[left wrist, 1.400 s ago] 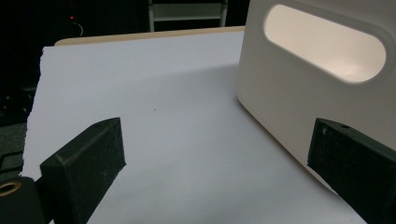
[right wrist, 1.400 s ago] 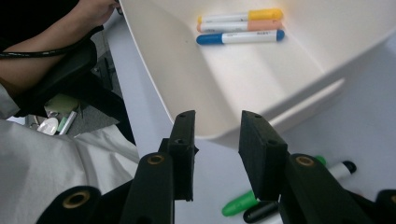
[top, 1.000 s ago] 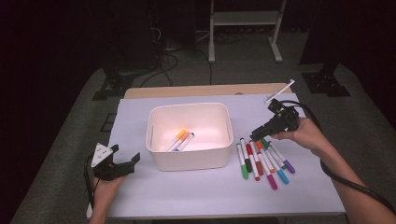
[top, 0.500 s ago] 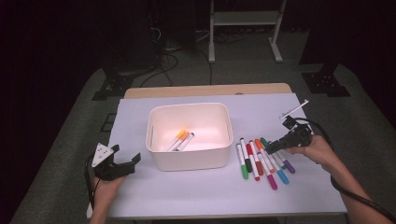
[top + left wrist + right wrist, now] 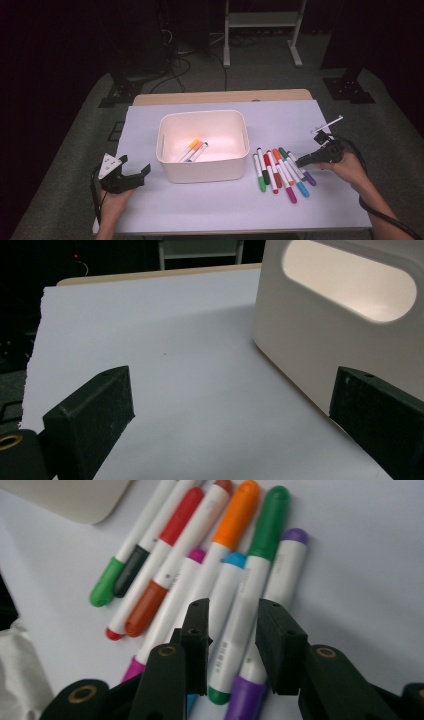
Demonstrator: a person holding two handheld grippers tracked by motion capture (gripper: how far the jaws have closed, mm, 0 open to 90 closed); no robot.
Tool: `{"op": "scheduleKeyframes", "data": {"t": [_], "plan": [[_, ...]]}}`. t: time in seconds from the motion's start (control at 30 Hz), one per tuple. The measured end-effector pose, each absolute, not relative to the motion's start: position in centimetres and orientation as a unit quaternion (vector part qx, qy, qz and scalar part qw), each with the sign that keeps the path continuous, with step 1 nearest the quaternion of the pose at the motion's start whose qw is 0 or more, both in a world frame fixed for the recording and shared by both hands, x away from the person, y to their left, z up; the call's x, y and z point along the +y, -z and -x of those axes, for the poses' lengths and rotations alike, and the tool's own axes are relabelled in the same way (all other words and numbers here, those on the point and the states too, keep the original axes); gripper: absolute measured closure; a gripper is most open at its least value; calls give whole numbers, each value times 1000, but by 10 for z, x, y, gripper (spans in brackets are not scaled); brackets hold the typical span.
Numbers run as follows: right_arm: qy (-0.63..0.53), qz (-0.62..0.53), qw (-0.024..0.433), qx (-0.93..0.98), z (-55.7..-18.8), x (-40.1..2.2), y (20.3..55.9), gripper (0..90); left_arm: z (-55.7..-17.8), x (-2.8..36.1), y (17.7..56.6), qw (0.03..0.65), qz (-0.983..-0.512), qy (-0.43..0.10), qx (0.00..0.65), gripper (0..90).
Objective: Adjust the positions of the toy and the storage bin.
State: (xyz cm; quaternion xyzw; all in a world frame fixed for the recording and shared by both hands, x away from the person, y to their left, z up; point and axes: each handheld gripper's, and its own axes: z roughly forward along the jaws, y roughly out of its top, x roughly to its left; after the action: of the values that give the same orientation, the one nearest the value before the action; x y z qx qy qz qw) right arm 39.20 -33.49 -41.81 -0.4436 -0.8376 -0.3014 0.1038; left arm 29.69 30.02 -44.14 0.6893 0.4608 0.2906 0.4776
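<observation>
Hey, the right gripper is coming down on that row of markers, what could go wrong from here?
1. The markers lie side by side, touching. The right gripper straddles the green marker, with neighbours close on both sides, so the fingers may pinch two or knock others aside.
2. Nudged round markers could roll across the table.
3. The bin stands close beside the row, so a carried marker might clip its rim.

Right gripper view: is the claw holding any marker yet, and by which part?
Nothing is held. The right claw is open over the green-capped white marker, its jaws astride the barrel without pressing it. The left claw is open too.
</observation>
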Motion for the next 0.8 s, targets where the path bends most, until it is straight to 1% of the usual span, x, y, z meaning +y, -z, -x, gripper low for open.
{"op": "scheduleKeyframes", "data": {"t": [0.2, 0.33, 0.47, 0.7, 0.8], "plan": [[296, 451, 92, -837, -392, -340, 426, 663, -297, 300, 441, 477, -690, -290, 461, 26], [288, 456, 73, -839, -391, -342, 432, 682, -297, 300, 442, 476, -690, -290, 462, 26], [283, 461, 72, -838, -389, -345, 435, 687, -297, 300, 442, 476, -690, -290, 462, 26], [277, 461, 61, -841, -388, -344, 435, 692, -297, 300, 442, 476, -690, -290, 461, 27], [264, 456, 44, -849, -386, -338, 433, 697, -297, 300, 442, 476, -691, -289, 461, 26]]}}
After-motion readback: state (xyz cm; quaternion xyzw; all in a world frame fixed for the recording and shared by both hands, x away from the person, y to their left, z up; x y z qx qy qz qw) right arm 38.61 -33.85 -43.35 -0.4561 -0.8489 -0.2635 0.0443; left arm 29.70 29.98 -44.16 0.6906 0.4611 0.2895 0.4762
